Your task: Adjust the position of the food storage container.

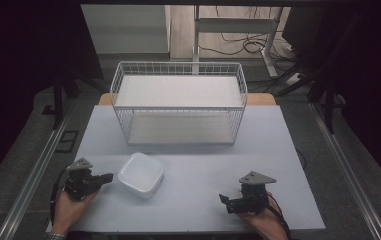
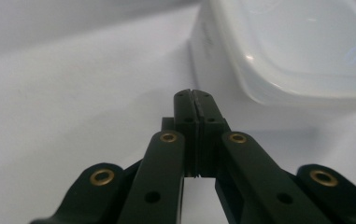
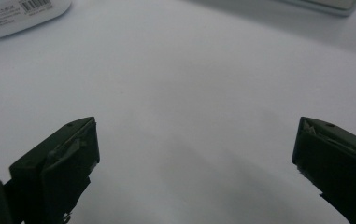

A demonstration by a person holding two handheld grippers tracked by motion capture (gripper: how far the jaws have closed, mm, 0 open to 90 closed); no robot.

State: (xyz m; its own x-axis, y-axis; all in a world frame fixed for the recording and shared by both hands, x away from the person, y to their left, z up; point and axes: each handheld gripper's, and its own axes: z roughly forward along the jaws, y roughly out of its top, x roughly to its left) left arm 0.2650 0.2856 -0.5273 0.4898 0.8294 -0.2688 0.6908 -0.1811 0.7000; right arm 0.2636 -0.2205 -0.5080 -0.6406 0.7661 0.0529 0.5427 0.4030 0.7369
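Observation:
A white square plastic container [image 1: 141, 174] lies on the pale table [image 1: 198, 150], left of the middle near the front. My left gripper [image 1: 109, 177] sits just left of it, pointing at its side. In the left gripper view the jaws are pressed together with nothing between them [image 2: 194, 93], and the container [image 2: 297, 51] lies close ahead on the right. My right gripper [image 1: 223, 199] rests at the front right, jaws spread wide over bare table [image 3: 194, 135]. A corner of the container with a barcode label [image 3: 19, 14] shows far off in the right gripper view.
A white wire basket [image 1: 179, 102] with two shelf boards stands at the back middle of the table. Beyond it are a table leg frame and cables on the floor [image 1: 238, 42]. Metal rails run along both sides.

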